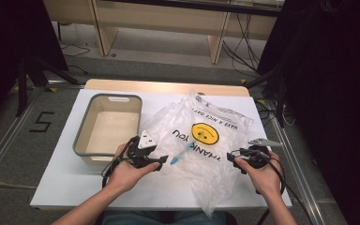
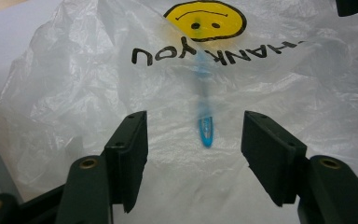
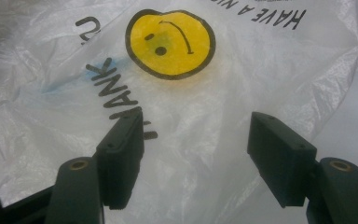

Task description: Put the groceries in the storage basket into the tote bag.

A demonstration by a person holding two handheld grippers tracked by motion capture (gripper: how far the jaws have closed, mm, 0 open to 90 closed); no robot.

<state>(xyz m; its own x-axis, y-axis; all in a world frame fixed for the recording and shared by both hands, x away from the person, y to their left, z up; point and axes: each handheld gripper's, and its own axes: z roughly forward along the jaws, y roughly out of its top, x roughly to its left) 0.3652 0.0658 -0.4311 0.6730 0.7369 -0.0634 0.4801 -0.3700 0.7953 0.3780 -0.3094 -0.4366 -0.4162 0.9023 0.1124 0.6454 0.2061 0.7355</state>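
Plastic bag [image 1: 201, 140] is spread on the table [image 1: 61, 187], grey bin [image 1: 86, 136] at nine o'clock. Left gripper [image 2: 193, 140] is held spread, framing the blue pen [image 2: 206, 133] inside. Right gripper [image 3: 196, 144] is held spread over the bag's edge, apparently for pinning.

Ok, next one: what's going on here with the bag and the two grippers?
A person at a white table holds a gripper in each hand over a crumpled clear plastic bag printed with a yellow smiley and THANK YOU. The left gripper is open, aimed at a blue pen-like object that seems to lie partly inside the bag, one end poking toward the jaws. The right gripper is open over the bag's other side. A grey-rimmed bin sits to the left. Nothing is gripped yet.
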